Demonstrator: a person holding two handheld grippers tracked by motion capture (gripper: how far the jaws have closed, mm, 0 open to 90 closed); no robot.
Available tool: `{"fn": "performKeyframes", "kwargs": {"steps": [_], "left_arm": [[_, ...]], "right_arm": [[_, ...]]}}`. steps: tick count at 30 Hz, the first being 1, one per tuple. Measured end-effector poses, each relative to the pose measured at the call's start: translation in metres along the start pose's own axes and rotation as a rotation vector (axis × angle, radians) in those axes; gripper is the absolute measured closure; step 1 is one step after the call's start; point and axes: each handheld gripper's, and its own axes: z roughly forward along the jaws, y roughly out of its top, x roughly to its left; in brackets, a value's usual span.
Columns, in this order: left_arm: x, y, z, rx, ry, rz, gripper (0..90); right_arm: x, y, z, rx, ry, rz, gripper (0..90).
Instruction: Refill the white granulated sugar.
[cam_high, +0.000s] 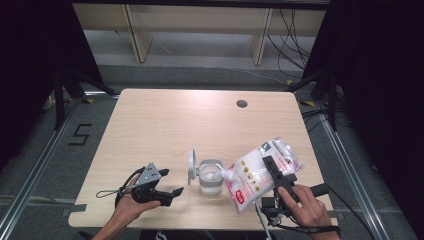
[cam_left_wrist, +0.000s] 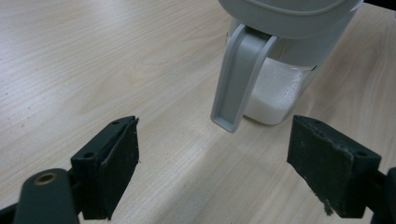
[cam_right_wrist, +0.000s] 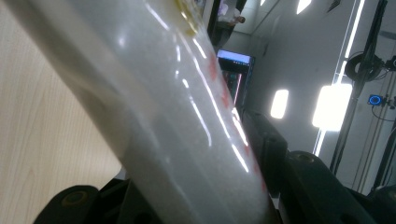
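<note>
A clear jar (cam_high: 210, 178) with its grey flip lid (cam_high: 192, 166) stood open sits near the table's front edge, partly filled with white grains (cam_left_wrist: 273, 95). My right gripper (cam_high: 275, 172) is shut on a plastic bag of white grains (cam_high: 260, 172), tilted so its corner rests over the jar's mouth. The bag (cam_right_wrist: 177, 121) runs between the jaws in the right gripper view. My left gripper (cam_high: 170, 184) rests open on the table just left of the jar, jaws wide and empty, facing the lid's latch (cam_left_wrist: 238, 79).
The wooden table (cam_high: 165, 120) has a round cable hole (cam_high: 242, 104) at the back right. A black cord loop (cam_high: 106, 193) trails left of my left hand. Dark stands and cables flank the table on both sides.
</note>
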Motion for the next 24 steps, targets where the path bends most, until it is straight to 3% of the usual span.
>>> {"fn": "performKeyframes", "kwargs": {"steps": [2,4,5,8,10,19,21,24], "left_arm": [[0.0004,0.0001,-0.0004,0.002,0.004,0.004,16.2],[0.0001,0.0000,-0.0001,-0.002,0.001,-0.001,16.3],[0.0001,0.0000,-0.0002,-0.001,0.001,0.000,16.3],[0.0004,0.0001,-0.0003,0.003,0.004,0.005,16.3],[0.0002,0.0000,-0.0001,0.000,0.001,0.000,16.3],[0.0002,0.0000,-0.0002,-0.001,0.003,-0.001,16.2],[0.0002,0.0000,-0.0002,-0.002,0.003,-0.001,16.3],[0.0002,0.0000,-0.0003,-0.002,0.003,0.000,16.3]], "right_arm": [[-0.0036,-0.0009,0.0015,-0.016,-0.002,-0.054,66.0],[-0.0032,-0.0012,0.0015,-0.018,-0.004,-0.049,66.0],[-0.0014,0.0001,0.0003,-0.003,0.001,-0.008,66.0],[-0.0007,0.0003,0.0001,0.001,0.003,0.004,66.1],[-0.0045,-0.0002,0.0032,-0.045,-0.028,-0.052,66.1],[-0.0041,0.0001,0.0024,-0.035,-0.019,-0.040,66.2],[-0.0004,0.0001,0.0002,0.000,0.001,0.014,66.3],[0.0000,0.0000,0.0006,-0.010,-0.010,0.021,66.3]]}}
